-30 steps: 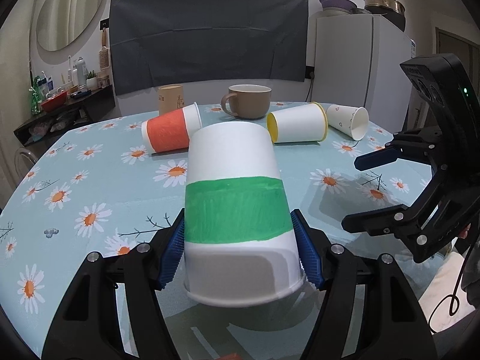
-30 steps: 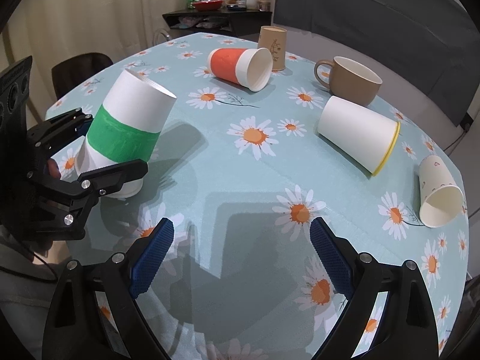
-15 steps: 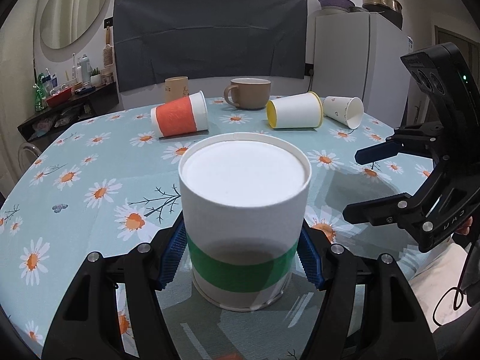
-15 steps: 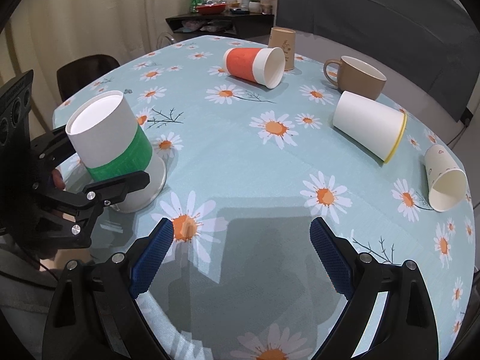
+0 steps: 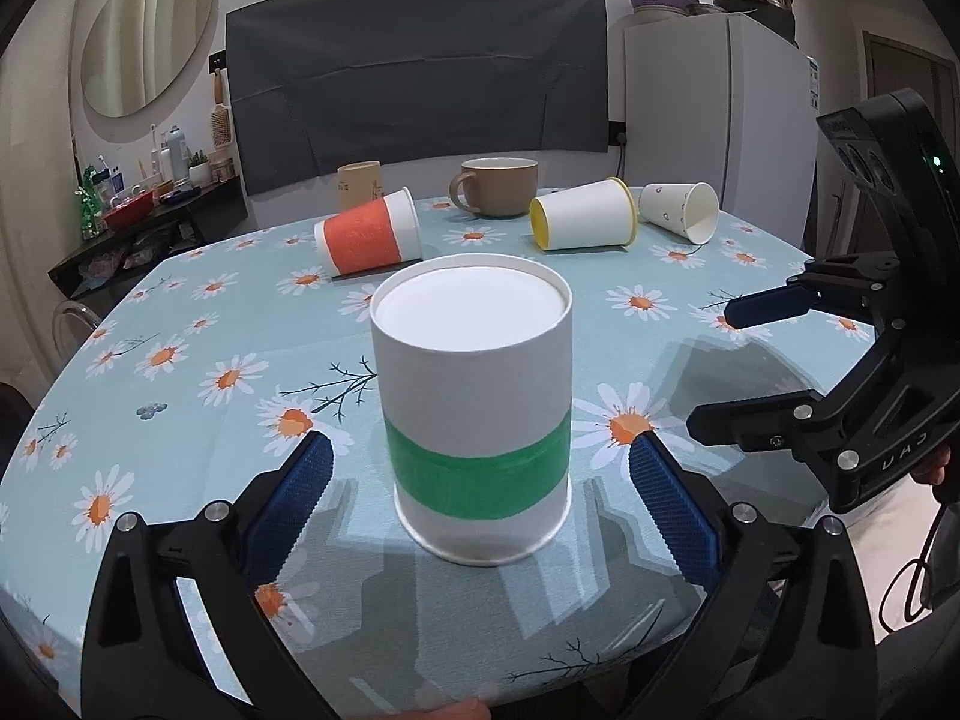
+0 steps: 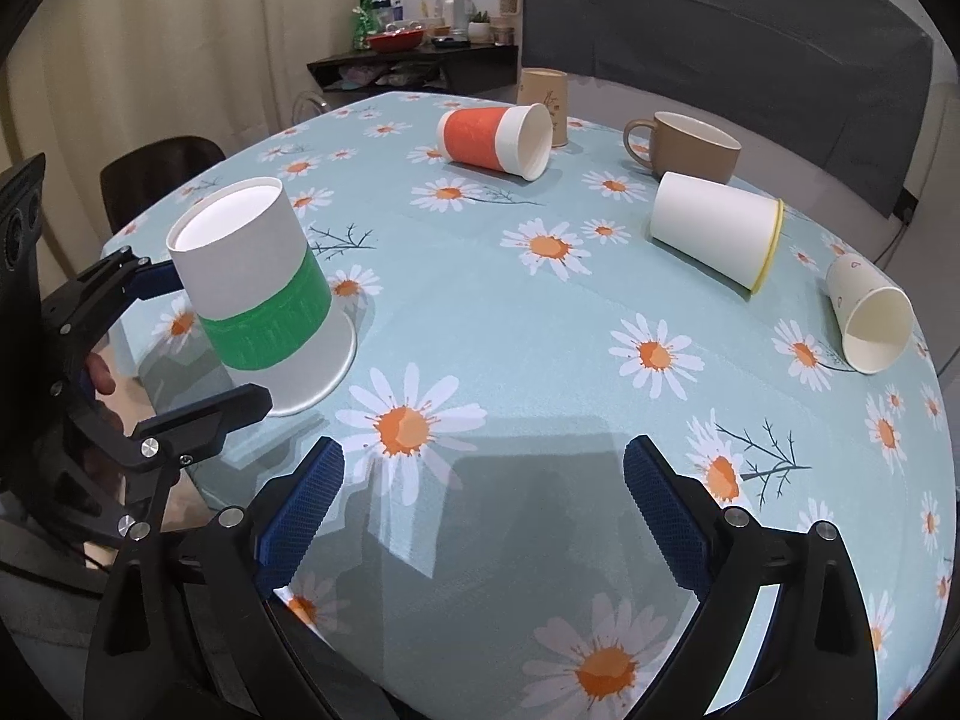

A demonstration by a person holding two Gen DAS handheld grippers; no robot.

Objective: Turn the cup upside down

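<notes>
1. Standing mouth-down on the table (image 5: 180, 324), the green cup (image 5: 474, 402) showed its flat white base on top, with its rim flat on the daisy cloth near the table's front edge.
2. The left gripper (image 5: 480, 492) had its jaws spread wide, one blue pad (image 5: 288, 501) on each side of the cup and neither touching it.
3. From the right wrist view, the green cup (image 6: 258, 294) stood between the left gripper's (image 6: 180, 336) black fingers, with gaps showing on both sides.
4. The right gripper (image 6: 483, 498) was also wide apart and held nothing; below it lay only cloth and a daisy print.
5. In the left view, the right gripper (image 5: 744, 366) hung to the right of the cup, well apart from it.
6. Farther back lay an orange cup (image 5: 369, 237) on its side, its mouth pointing right.
7. A yellow-rimmed cup (image 5: 582, 222) and a small white cup (image 5: 681, 216) lay on their sides near each other.
8. A brown mug (image 5: 495, 186) stood upright behind them, and a tan cup (image 5: 358, 183) stood just behind the orange one.
9. A mirror (image 5: 147, 36) hung on the wall at left, and a fridge (image 5: 714, 120) stood at right.
</notes>
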